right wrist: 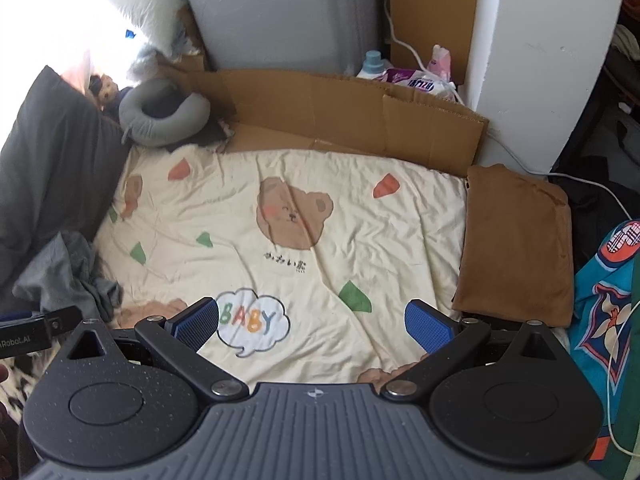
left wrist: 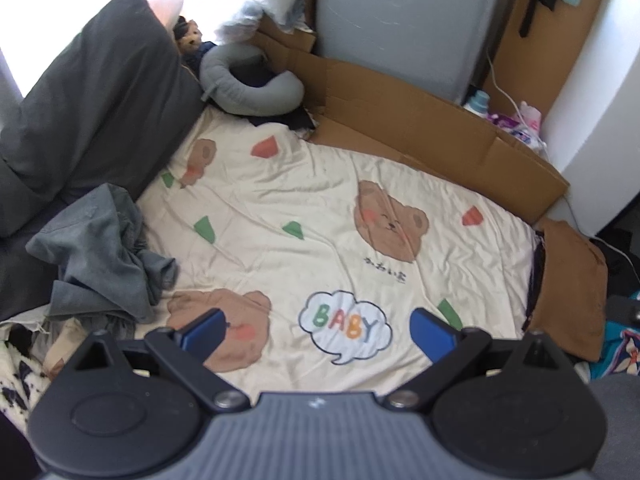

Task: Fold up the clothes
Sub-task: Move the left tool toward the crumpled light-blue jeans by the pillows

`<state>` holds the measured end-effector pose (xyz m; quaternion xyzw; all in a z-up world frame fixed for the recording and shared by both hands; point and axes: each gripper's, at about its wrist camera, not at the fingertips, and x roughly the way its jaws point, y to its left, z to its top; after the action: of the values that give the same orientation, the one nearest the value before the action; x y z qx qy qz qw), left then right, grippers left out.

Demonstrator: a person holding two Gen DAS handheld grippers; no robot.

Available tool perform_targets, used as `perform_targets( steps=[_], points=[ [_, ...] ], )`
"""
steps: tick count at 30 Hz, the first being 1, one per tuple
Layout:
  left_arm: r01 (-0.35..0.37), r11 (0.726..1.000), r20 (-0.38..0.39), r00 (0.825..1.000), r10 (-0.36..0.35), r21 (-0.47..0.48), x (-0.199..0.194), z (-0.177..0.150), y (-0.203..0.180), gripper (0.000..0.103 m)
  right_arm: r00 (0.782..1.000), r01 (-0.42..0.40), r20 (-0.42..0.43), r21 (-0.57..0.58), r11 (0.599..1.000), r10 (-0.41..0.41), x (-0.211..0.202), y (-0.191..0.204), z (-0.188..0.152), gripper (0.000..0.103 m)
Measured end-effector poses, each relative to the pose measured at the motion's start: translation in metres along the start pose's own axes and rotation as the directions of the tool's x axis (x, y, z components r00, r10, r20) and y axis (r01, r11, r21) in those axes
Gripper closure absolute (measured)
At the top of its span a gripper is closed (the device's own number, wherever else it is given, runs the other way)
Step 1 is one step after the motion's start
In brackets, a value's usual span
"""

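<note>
Left gripper: the left gripper (left wrist: 318,330), black with blue-padded fingers, hangs at the bottom of the left wrist view with its fingers spread wide and nothing between them, over the printed bedspread.

Right gripper: the right gripper (right wrist: 312,326) is likewise spread and empty, low in the right wrist view, above the "BABY" cloud print.

Work surface: the cream bedspread with brown bear faces and green and orange shapes (left wrist: 280,216) fills the middle of both views, wrinkled but bare, which would suit it as a place to lay a garment flat.

Unfolded clothes: a crumpled heap of grey fabric garments (left wrist: 100,256) sits at the left edge of the frame, partly on the bedspread; in the right wrist view it shows at lower left (right wrist: 64,280).

Folded piece: a flat brown rectangular cloth (right wrist: 516,244) lies at the right edge of the bedspread, squared off as a folded item would be; whether it is a garment cannot be told.

Stage: one neat piece and one heap fit either a pause between garments or a pile waiting.

Surroundings: a dark grey pillow (left wrist: 92,104) at upper left, a grey U-shaped neck cushion (left wrist: 248,84), and a flattened brown cardboard sheet (left wrist: 420,132) along the far edge hem the bedspread in.

Obstacles: nothing lies between the grippers and the grey heap.
</note>
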<state>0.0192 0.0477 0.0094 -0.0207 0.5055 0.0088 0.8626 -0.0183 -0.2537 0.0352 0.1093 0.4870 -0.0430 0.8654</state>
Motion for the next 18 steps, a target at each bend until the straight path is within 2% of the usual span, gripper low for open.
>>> perform_targets(
  steps=[9, 18],
  points=[
    [-0.021, 1.000, 0.037, 0.999, 0.022, -0.020, -0.007, 0.011, 0.035, 0.003, 0.999, 0.008, 0.051, -0.007, 1.000, -0.007, -0.009, 0.004, 0.009, 0.001],
    [-0.052, 0.997, 0.086, 0.995, 0.057, -0.060, -0.015, 0.018, 0.082, 0.003, 0.997, -0.042, 0.070, -0.030, 0.999, 0.044, -0.013, 0.025, 0.013, 0.001]
  ],
)
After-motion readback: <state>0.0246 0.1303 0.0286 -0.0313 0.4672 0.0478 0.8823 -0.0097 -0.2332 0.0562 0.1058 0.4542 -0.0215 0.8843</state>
